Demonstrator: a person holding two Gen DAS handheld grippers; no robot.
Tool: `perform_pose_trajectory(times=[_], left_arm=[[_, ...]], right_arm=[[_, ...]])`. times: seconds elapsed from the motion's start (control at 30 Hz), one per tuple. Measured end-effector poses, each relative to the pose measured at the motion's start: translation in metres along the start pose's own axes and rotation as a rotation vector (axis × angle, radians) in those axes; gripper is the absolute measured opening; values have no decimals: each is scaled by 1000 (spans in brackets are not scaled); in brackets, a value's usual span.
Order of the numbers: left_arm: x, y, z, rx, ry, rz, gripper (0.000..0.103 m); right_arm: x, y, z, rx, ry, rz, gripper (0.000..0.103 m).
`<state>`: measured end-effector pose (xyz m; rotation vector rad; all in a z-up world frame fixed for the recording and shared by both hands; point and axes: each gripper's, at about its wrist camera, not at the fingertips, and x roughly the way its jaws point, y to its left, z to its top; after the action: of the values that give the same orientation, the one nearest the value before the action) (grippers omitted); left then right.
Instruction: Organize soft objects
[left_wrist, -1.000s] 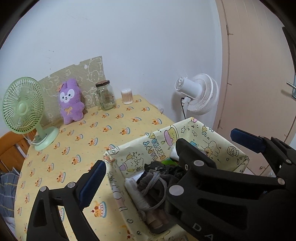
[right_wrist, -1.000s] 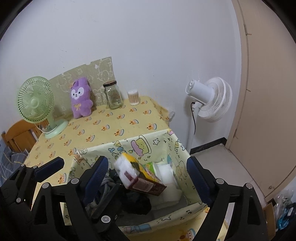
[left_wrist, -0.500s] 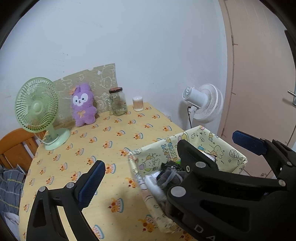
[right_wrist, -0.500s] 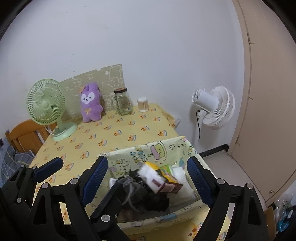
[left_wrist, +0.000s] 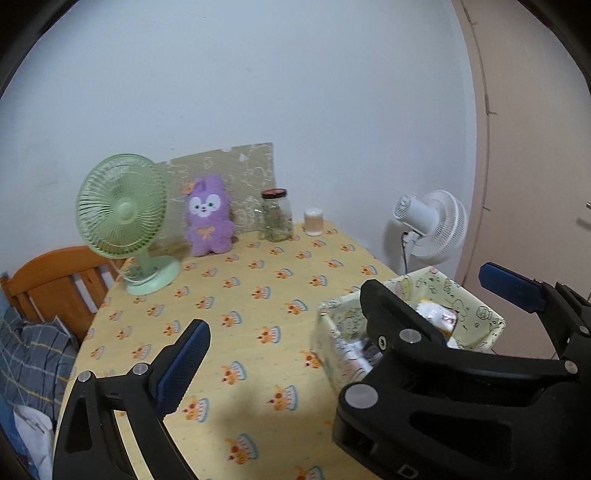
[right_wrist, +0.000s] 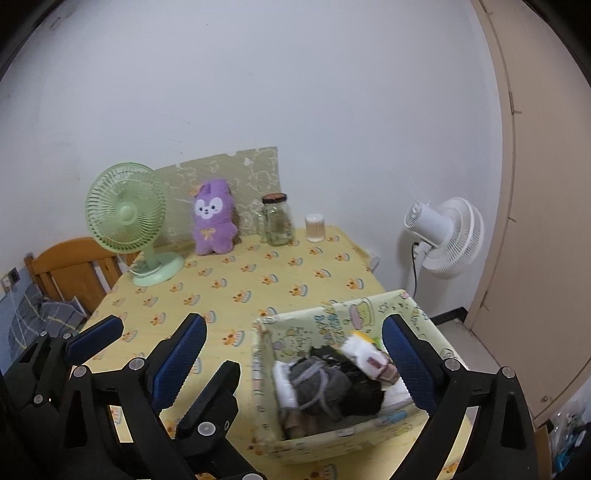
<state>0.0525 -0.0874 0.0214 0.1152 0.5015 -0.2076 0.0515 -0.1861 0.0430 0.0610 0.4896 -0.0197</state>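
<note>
Ahead and left of both pairs of fingers, the fuzzy purple plush bunny (left_wrist: 209, 220) sits upright at the table's far edge. Nearer it, the left gripper (left_wrist: 343, 306) is spread and empty; the right gripper (right_wrist: 291, 354) is opening, empty, above the cartoon-print fabric bin (right_wrist: 332, 317).

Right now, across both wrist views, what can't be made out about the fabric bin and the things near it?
- Fabric bin: in the left wrist view the right tool's black frame covers most of its inside.
- Bin's bottom layer: right wrist view, buried under grey and black clothes.
- Glass jar: contents too small to identify.
- Wooden chair: mostly hidden behind the table edge.
</note>
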Motion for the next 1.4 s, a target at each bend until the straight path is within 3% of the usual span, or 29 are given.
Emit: perform_pose_trajectory(times=[0.67, 1.4], left_arm=[[-68, 71, -18, -106, -83, 179, 101], [-95, 99, -35, -177, -118, 233, 103]], right_arm=[[-47, 59, -1, -38, -79, 104, 101], [-75, 66, -9, -54, -118, 90, 102]])
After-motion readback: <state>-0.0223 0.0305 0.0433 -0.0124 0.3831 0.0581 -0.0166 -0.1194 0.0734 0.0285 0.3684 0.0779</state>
